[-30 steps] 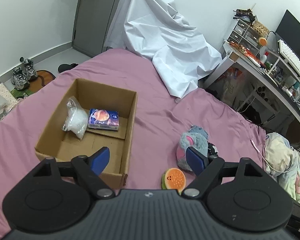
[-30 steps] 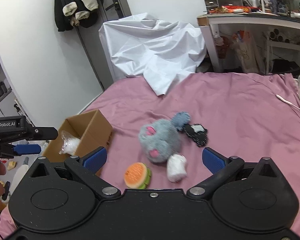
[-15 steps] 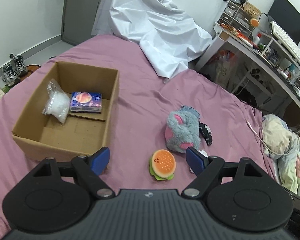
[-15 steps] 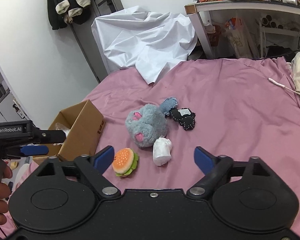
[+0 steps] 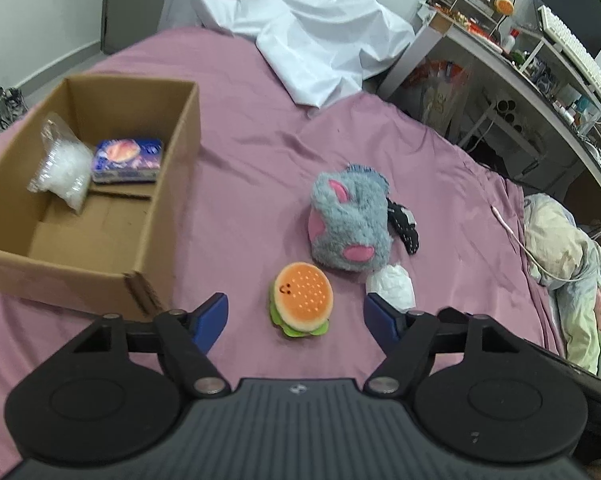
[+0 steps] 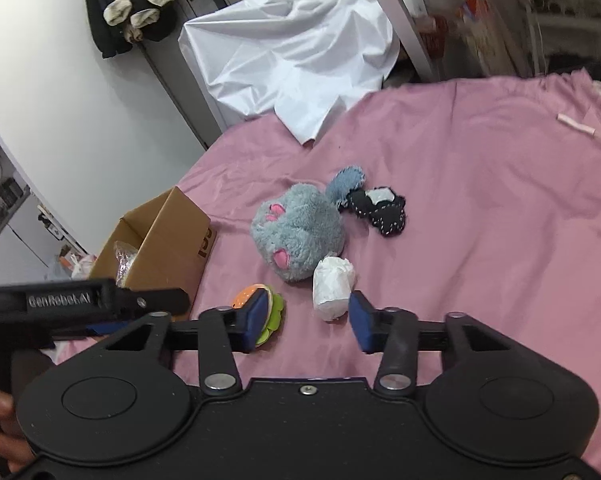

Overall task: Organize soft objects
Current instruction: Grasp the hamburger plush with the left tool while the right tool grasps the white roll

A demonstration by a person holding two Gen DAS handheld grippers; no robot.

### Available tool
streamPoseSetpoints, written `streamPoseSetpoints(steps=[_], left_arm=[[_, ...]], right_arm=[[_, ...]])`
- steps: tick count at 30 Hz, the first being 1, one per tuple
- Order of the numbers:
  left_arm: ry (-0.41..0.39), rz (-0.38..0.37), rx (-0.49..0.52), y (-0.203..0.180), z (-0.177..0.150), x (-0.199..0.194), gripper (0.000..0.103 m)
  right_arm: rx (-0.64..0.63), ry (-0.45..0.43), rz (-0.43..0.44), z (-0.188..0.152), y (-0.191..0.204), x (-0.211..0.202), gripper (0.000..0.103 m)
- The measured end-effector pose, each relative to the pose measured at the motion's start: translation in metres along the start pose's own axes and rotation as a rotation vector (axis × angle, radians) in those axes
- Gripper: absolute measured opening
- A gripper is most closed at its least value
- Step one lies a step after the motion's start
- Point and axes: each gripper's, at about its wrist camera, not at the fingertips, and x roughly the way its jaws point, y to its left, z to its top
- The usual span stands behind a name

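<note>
Left wrist view, from left to right: an open cardboard box (image 5: 100, 216) stands on the pink bed cover (image 5: 252, 152). Inside it, at the far end, lie a clear bag of white filling (image 5: 62, 168) and, just beside it, a blue tissue pack (image 5: 126, 160). To the right of the box, the left gripper (image 5: 296, 316) hangs with its jaws wide apart and holds nothing; the burger plush (image 5: 302, 298) lies on the cover between its blue fingertips (image 5: 210, 316), with a gap on both sides. Behind the burger lies the grey plush animal (image 5: 350, 224) with pink patches. A black spotted plush piece (image 5: 404, 226) touches its right side, and a white wad (image 5: 392, 286) lies near its front, close to the right fingertip.

In the right wrist view, the left gripper's black body (image 6: 84, 304) shows at the left, in front of the box (image 6: 168, 248). The right gripper (image 6: 308, 318) is open about halfway and grips nothing. Its left fingertip hides part of the burger plush (image 6: 274, 308); the white wad (image 6: 332, 286) lies just beyond the gap between the fingertips, near the right one. The grey plush animal (image 6: 298, 232) lies behind the wad.
</note>
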Motion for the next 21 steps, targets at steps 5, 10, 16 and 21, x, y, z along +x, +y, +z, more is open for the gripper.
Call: streamPoseSetpoints(steps=[5,10,16,21], left_arm=[[0.027,-0.006,-0.004,-0.003,-0.001,0.020,0.065],[0.049,-0.010,-0.023,-0.003,-0.001,0.038,0.062],[0.071,-0.025,-0.034,-0.001,-0.002,0.057,0.061],[0.099,-0.001,-0.080,0.003,-0.005,0.077,0.061]], right_arm=[[0.013,0.018,0.004,0.000,-0.004,0.011,0.041],[-0.002,0.044,-0.002,0.002,-0.006,0.023,0.041],[-0.022,0.073,-0.019,0.002,-0.007,0.040,0.041],[-0.072,0.093,-0.057,0.004,-0.005,0.058,0.041]])
